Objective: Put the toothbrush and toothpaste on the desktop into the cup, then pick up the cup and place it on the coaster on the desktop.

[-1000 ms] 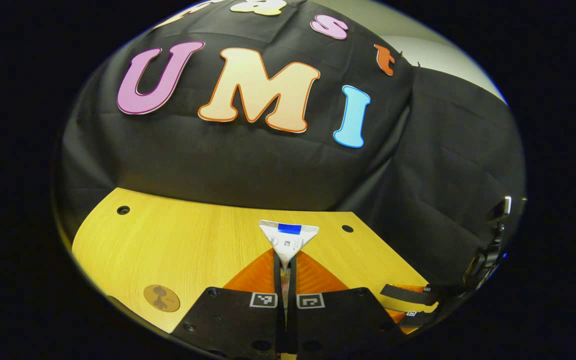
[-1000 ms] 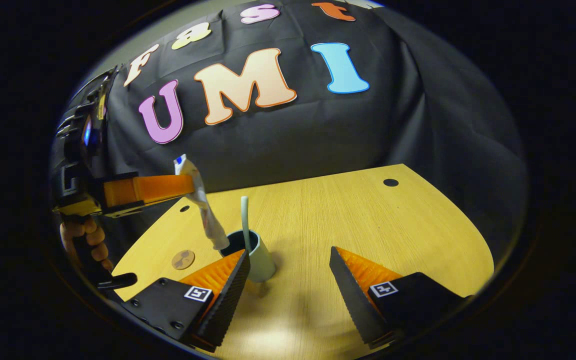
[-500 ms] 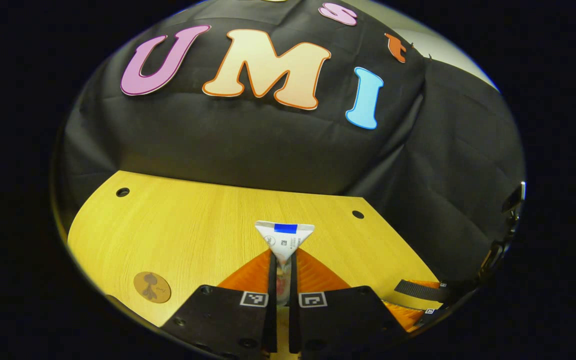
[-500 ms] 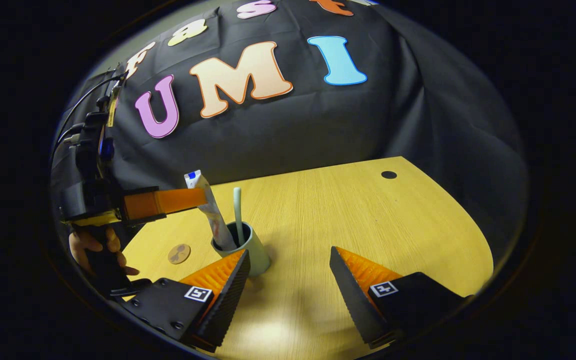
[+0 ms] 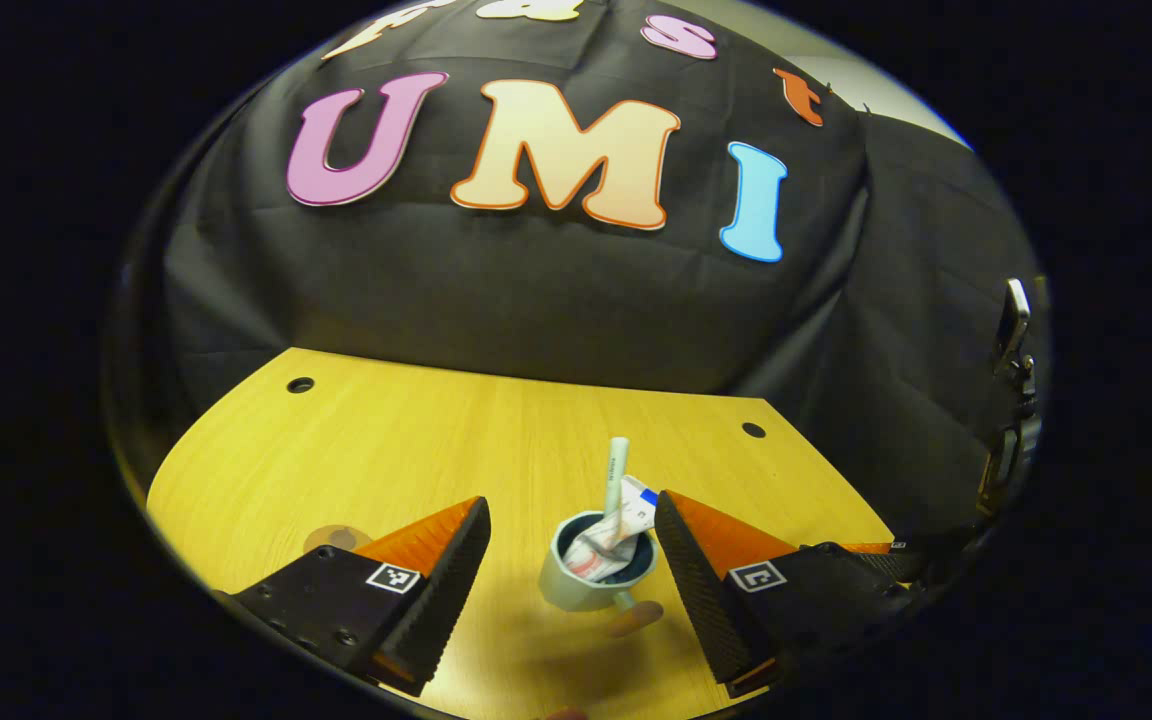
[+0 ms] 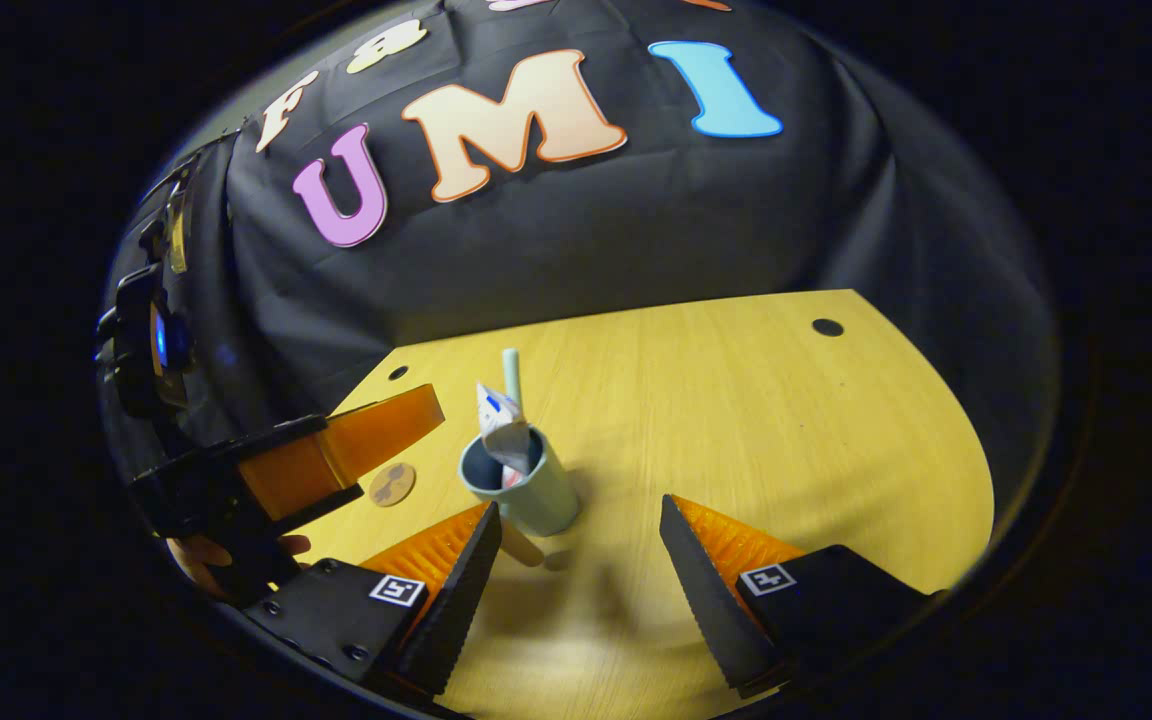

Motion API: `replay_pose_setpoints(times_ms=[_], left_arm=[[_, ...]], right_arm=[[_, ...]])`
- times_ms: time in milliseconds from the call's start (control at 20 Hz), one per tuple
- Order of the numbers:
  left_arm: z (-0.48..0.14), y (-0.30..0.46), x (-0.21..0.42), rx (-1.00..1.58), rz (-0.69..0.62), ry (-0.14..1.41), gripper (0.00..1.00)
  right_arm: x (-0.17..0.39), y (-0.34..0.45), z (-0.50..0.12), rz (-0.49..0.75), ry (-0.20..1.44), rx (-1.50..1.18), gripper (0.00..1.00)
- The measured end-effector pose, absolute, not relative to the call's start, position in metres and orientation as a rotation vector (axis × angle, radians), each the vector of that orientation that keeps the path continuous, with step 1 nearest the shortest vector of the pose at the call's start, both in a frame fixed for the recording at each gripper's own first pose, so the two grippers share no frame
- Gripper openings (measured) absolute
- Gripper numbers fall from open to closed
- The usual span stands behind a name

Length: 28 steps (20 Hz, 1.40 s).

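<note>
A pale green cup (image 5: 576, 585) stands upright on the wooden desktop (image 5: 386, 450), between and just beyond my left gripper's (image 5: 571, 505) open fingers. The white toothbrush (image 5: 617, 466) and the crumpled toothpaste tube (image 5: 624, 520) stick out of it. In the right gripper view the cup (image 6: 534, 490) holds the toothpaste (image 6: 499, 418) and the toothbrush (image 6: 512, 372). It stands just past my right gripper's (image 6: 578, 507) left finger, and that gripper is open and empty. The left gripper (image 6: 406, 425) hovers to the cup's left. The round brown coaster (image 6: 393, 484) lies flat to the cup's left.
The coaster (image 5: 333, 538) peeks out behind the left finger. Round holes (image 5: 300, 385) (image 5: 753, 430) mark the desktop's far corners. A hand (image 6: 198, 550) holds the left gripper's handle. Black cloth hangs behind the desk.
My left gripper opened and let go of the toothpaste, which dropped into the cup beside the toothbrush. The left gripper then drew back from the cup. My right gripper stayed open.
</note>
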<state>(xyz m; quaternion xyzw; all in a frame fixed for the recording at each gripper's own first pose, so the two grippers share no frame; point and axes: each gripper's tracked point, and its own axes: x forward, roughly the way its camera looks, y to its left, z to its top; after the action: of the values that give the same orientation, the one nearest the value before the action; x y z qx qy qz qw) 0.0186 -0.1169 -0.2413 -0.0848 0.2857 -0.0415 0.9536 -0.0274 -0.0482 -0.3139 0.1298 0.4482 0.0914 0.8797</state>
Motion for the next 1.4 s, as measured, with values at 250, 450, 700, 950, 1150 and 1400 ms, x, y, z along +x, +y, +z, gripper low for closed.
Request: replay_pose_setpoints(times_ms=[250,450,700,950,1150,1400], left_arm=[[-0.231,-0.06,-0.01,-0.122,0.06,0.518,0.95],[-0.242,-0.023,-0.033,-0.119,0.096,0.547,0.95],[-0.251,0.02,-0.048,-0.092,0.113,0.579,0.95],[-0.253,0.045,-0.06,-0.034,0.089,0.598,0.95],[-0.261,0.051,-0.07,-0.073,0.072,0.628,0.95],[-0.27,0.072,-0.079,-0.092,0.081,0.661,0.95]], right_arm=[[-0.031,-0.025,-0.319,0.305,1.118,0.239,0.98],[-0.018,-0.003,-0.334,0.347,1.235,0.22,0.98],[-0.016,0.014,-0.363,0.348,1.38,0.157,0.98],[-0.019,0.026,-0.397,0.347,1.501,0.115,0.97],[-0.018,0.027,-0.414,0.328,1.571,0.056,0.96],[-0.016,0.028,-0.426,0.294,1.611,0.031,0.73]])
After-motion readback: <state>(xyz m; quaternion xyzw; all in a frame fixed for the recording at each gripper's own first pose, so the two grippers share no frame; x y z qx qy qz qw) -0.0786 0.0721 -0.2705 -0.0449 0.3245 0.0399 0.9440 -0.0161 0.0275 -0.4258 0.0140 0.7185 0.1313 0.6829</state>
